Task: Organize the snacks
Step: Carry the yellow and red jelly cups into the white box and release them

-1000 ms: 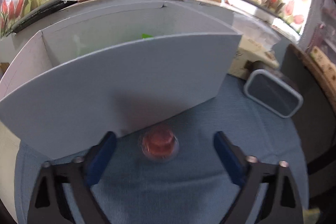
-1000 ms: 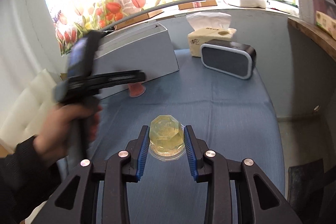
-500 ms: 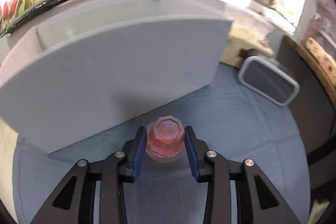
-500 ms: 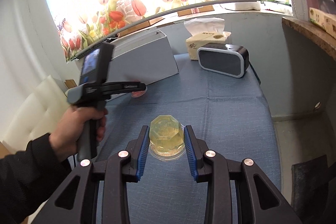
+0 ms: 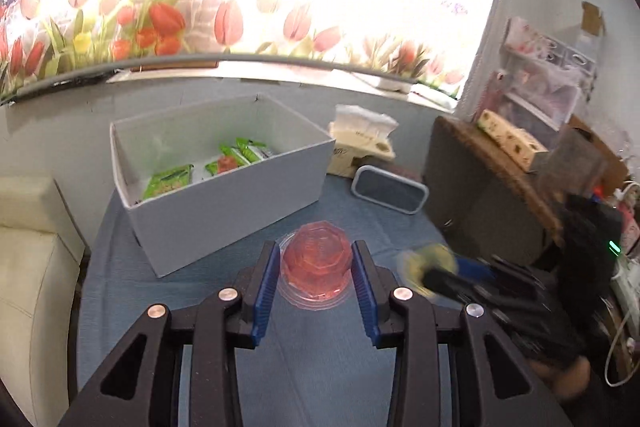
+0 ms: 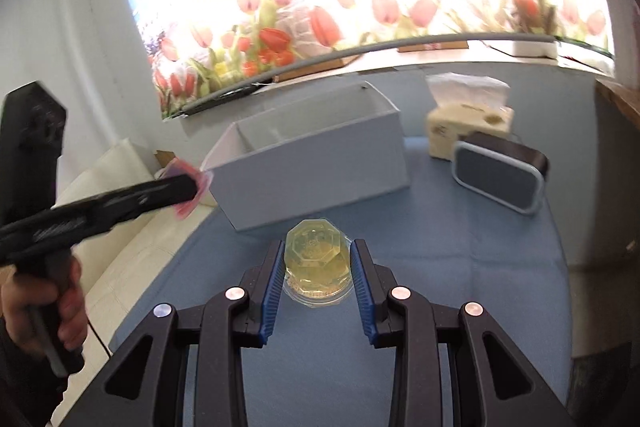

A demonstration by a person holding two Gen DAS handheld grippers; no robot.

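Now left gripper (image 5: 316, 267) fingers clamp faceted pink jelly cup (image 5: 316, 261); right gripper (image 6: 318, 269) fingers clamp yellow jelly cup (image 6: 317, 259).

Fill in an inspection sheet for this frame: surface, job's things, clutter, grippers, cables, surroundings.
Surface: table under a blue cloth, no spills seen.
Job's things: red jelly cup and yellow jelly cup, each held in a gripper; open white box holding green snack packets.
Clutter: tissue box and a dark speaker beside the white box.
Grippers: left gripper shut on the red jelly cup; right gripper shut on the yellow jelly cup; both cups clear of the cloth.
Cables: white cable at the right edge, off the table.
Surroundings: tulip-print backdrop, cream cushioned seat, crowded side shelf.
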